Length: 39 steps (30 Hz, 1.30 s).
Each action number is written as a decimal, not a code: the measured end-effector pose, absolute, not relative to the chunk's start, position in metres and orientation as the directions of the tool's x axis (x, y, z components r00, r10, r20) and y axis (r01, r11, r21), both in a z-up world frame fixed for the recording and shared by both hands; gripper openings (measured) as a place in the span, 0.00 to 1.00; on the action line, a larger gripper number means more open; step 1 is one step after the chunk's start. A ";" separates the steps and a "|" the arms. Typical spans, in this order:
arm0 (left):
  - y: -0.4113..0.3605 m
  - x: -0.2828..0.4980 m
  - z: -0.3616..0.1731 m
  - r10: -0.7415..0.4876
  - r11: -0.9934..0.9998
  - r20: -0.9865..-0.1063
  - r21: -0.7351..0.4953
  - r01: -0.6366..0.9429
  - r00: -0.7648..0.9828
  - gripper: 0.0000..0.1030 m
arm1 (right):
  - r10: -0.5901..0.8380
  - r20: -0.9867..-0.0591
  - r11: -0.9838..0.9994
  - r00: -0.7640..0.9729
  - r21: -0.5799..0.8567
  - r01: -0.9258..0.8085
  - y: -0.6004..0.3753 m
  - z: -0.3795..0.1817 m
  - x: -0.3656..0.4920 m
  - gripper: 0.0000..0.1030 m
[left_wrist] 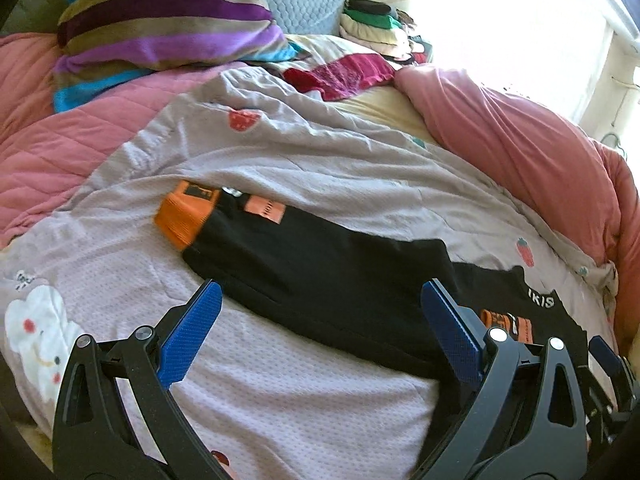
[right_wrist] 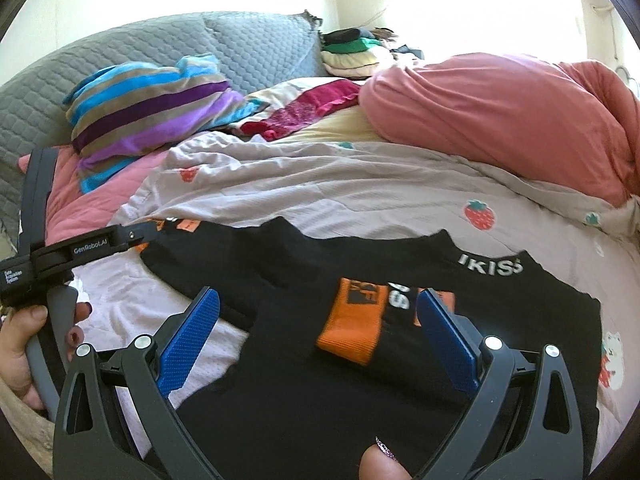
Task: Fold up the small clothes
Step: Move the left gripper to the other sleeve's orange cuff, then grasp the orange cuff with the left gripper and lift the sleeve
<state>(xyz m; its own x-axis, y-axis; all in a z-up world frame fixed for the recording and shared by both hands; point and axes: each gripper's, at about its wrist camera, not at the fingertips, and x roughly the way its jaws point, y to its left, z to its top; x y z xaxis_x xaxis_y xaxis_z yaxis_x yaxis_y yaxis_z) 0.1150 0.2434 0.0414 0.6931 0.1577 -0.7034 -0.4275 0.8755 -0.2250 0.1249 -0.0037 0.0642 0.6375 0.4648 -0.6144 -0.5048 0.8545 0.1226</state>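
Bright window light washes out the far end of the bed (left_wrist: 280, 400), which is covered by a pale lilac strawberry-print sheet (right_wrist: 320, 196). I take the black garment (left_wrist: 320, 280) as my landmark: it lies flat on that sheet, its long axis running from the orange cuff (left_wrist: 182, 216) at the far left toward the near right, where the collar lettered "IKISS" (right_wrist: 490, 266) points away from me. A second orange cuff (right_wrist: 352, 332) is folded in over the garment's front, just below that collar.

Beyond the garment sit a striped cushion (left_wrist: 160, 28), a grey quilted headboard (right_wrist: 256, 44), a crimson cloth (right_wrist: 308, 110) and a stack of folded clothes (right_wrist: 352, 54). To the garment's right a bulky pink duvet (right_wrist: 500, 120) is heaped up, and pink quilt also shows on its left. Nothing lies on top of the garment except its own folded sleeve.

My left claw (left_wrist: 324, 332) hovers over the garment's near edge, blue fingers spread wide, gripping nothing. My right claw (right_wrist: 320, 340) is likewise spread apart above the garment's body, straddling the folded cuff without touching it. In the right wrist view my left hand (right_wrist: 24, 348) holds its tool to the garment's left, and a fingertip (right_wrist: 380, 462) shows at the bottom edge.
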 end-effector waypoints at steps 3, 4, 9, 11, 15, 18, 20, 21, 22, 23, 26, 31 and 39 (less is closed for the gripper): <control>0.252 0.114 0.041 0.169 0.869 -0.707 -0.223 -0.443 0.687 0.91 | 0.477 -0.617 0.842 0.626 0.116 -0.527 0.011 0.063 0.125 0.95; 0.256 0.114 0.041 0.171 0.865 -0.709 -0.224 -0.449 0.684 0.91 | 0.480 -0.617 0.838 0.624 0.114 -0.533 0.015 0.063 0.125 0.95; 0.275 0.115 0.034 0.173 0.845 -0.729 -0.236 -0.481 0.662 0.91 | 0.503 -0.617 0.815 0.605 0.107 -0.569 0.038 0.063 0.126 0.95; 0.285 0.114 0.032 0.175 0.831 -0.735 -0.246 -0.499 0.655 0.91 | 0.514 -0.615 0.804 0.597 0.103 -0.586 0.048 0.064 0.128 0.95; 0.304 0.116 0.027 0.180 0.798 -0.747 -0.269 -0.539 0.640 0.91 | 0.537 -0.611 0.779 0.582 0.094 -0.620 0.069 0.065 0.128 0.95; 0.319 0.116 0.025 0.166 0.767 -0.744 -0.316 -0.559 0.647 0.91 | 0.546 -0.613 0.765 0.572 0.086 -0.638 0.081 0.064 0.128 0.95; 0.327 0.115 0.024 0.163 0.749 -0.742 -0.336 -0.571 0.651 0.91 | 0.552 -0.616 0.756 0.563 0.084 -0.649 0.089 0.062 0.129 0.95; 0.332 0.116 0.022 0.161 0.741 -0.743 -0.343 -0.577 0.649 0.91 | 0.554 -0.618 0.751 0.558 0.082 -0.655 0.094 0.061 0.130 0.95; 0.335 0.116 0.021 0.160 0.736 -0.744 -0.347 -0.581 0.648 0.91 | 0.553 -0.621 0.750 0.555 0.080 -0.657 0.097 0.060 0.132 0.95; 0.340 0.117 0.019 0.154 0.726 -0.746 -0.360 -0.586 0.648 0.91 | 0.552 -0.624 0.749 0.553 0.079 -0.658 0.099 0.059 0.133 0.95; 0.354 0.119 0.009 0.115 0.691 -0.752 -0.409 -0.596 0.649 0.91 | 0.557 -0.628 0.743 0.544 0.083 -0.664 0.108 0.057 0.137 0.95; 0.378 0.121 -0.011 0.058 0.608 -0.767 -0.481 -0.632 0.639 0.91 | 0.557 -0.635 0.738 0.535 0.083 -0.670 0.120 0.053 0.146 0.95; 0.394 0.135 -0.027 0.014 0.574 -0.750 -0.535 -0.620 0.661 0.72 | 0.551 -0.647 0.747 0.527 0.101 -0.657 0.128 0.046 0.161 0.95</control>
<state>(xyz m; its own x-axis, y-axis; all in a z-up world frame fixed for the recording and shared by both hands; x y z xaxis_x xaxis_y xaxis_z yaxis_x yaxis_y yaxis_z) 0.1351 0.3937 -0.0273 0.6613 0.0144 -0.7499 -0.6197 0.5739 -0.5354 0.1614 0.1279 0.0464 0.5274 0.5511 -0.6467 -0.6566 0.7474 0.1013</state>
